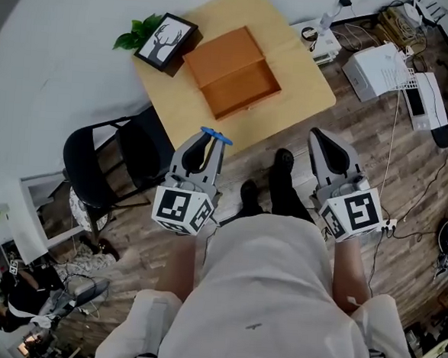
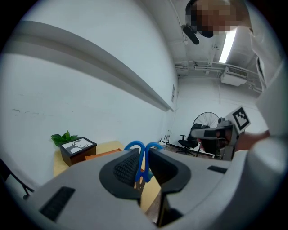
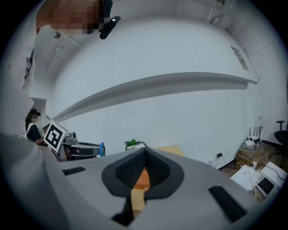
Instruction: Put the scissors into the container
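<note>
Wood-floored room, small table (image 1: pixel 295 95) carrying the open wooden container (image 1: pixel 235 72). Just short of the container, left gripper (image 1: pixel 205 144) pinches blue-handled scissors (image 1: pixel 219 137); right gripper (image 1: pixel 322 139) is pressed together, empty.

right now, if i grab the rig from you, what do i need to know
Left gripper: shut on the scissors, with the blue handles sticking out past the jaw tips.
Right gripper: shut, with nothing between its jaws.
The container sits open on the small wooden table, ahead of both grippers, and looks empty.
Done: the scissors are picked up and held just short of the table's near edge.
Left: carry the scissors forward over the open container, lower them in, and open the left gripper.
</note>
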Motion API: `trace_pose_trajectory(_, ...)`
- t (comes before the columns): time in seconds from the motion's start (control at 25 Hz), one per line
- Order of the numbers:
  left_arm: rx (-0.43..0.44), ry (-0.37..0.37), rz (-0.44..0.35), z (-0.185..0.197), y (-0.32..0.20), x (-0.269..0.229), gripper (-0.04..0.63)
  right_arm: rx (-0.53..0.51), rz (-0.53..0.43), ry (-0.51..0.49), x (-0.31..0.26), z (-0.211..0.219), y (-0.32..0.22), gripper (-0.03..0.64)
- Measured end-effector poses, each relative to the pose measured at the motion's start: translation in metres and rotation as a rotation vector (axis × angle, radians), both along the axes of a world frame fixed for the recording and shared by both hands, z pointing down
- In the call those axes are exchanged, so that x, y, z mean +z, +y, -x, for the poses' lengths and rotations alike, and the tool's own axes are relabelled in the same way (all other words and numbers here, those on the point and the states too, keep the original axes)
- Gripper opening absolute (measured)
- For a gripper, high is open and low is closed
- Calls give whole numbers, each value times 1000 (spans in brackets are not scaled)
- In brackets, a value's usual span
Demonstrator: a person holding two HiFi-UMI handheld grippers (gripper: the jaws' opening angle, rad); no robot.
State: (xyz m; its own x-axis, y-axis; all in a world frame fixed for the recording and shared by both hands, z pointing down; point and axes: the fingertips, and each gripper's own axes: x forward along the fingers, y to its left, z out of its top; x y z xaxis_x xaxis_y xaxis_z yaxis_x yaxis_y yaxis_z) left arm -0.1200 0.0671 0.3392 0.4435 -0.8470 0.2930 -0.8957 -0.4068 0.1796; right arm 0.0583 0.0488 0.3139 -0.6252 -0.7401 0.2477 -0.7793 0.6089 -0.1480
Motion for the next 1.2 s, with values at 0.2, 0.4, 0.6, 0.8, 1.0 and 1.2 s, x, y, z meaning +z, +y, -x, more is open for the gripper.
trace_pose_trajectory(0.2,-33,-27,-19,-15,-29,-4,67,-45,1,-14,2,-9,-32,-2)
trace_pose_trajectory(0.4,-74,-79,-17,-30,-48,-3,67,-107,14,-26,9,-15,-58,-2)
trace_pose_trajectory(0.6,-112,-116,11,-40,-60,4,67,-175,27,-30,17,-15,-78,-2)
trace_pose_trajectory(0.8,-117,-175,21,-52,-68,12,67,-240,32,-30,20,-13,-93,-2)
trace_pose_trajectory(1.0,-165,-169,49,-55,-75,18,67,-269,47,-28,25,-14,-101,-2)
trace_pose_trajectory(1.2,-184,-218,72,-55,-84,23,67,-295,96,-37,39,-12,-103,-2)
